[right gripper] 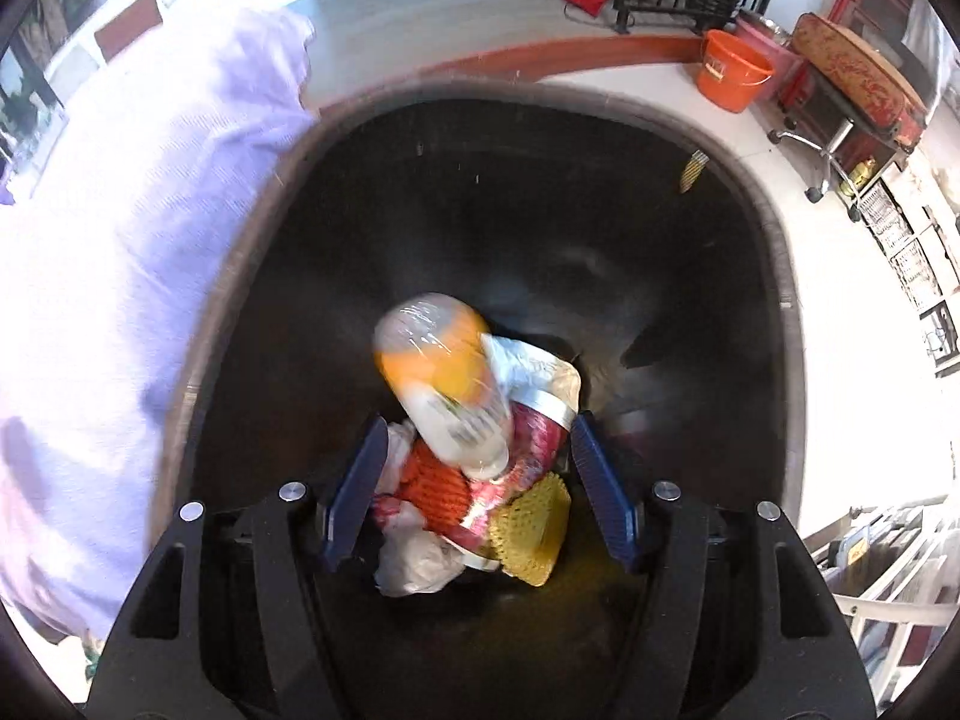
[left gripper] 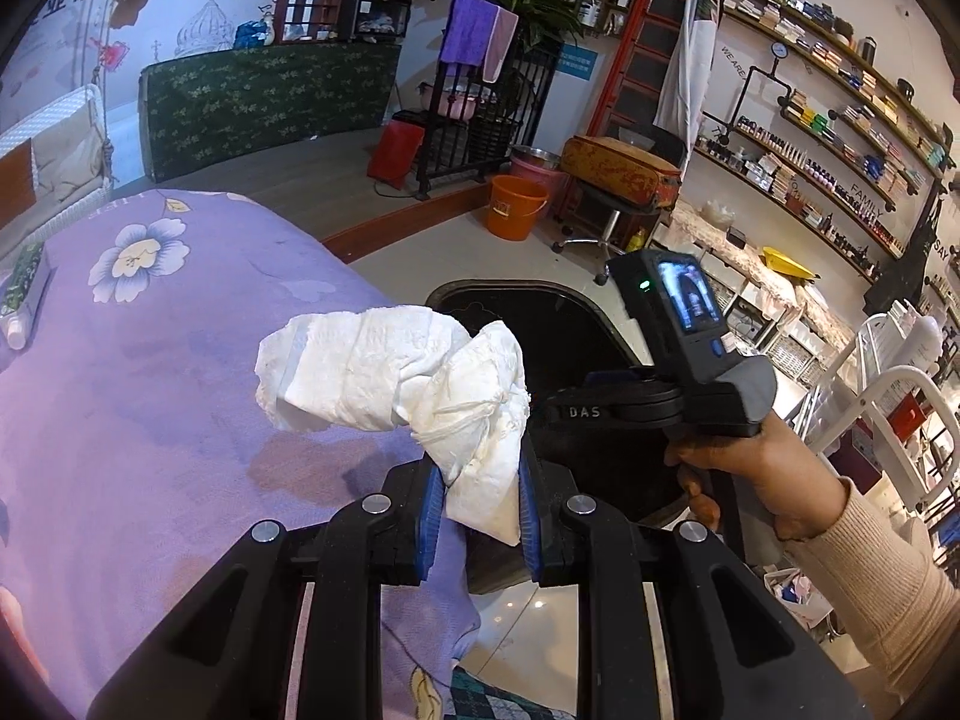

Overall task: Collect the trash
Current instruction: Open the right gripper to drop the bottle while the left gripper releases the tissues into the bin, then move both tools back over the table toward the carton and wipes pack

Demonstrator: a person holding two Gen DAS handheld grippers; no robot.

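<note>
Left tool pinching a tissue wad; right tool spread over the trash bin.

The left tool point(left gripper: 480, 516) was pressed on one crumpled white tissue wad point(left gripper: 396, 378), which stuck up and left over the purple flowered bedspread point(left gripper: 150, 372), beside the black trash bin point(left gripper: 576, 324). The right tool point(right gripper: 477, 489), held in a hand point(left gripper: 756, 468) with a cream sleeve point(left gripper: 888, 576), had its jaws spread, pads touching nothing, pointing down into the bin point(right gripper: 252, 252). One plastic bottle point(right gripper: 444, 378) with orange liquid appeared blurred between and beyond the pads, above a heap holding an orange foam net point(right gripper: 435, 486), a yellow foam net point(right gripper: 531, 531) and a white plastic bag point(right gripper: 420, 564). One orange bucket point(left gripper: 516, 207) stood on the floor beyond.
</note>
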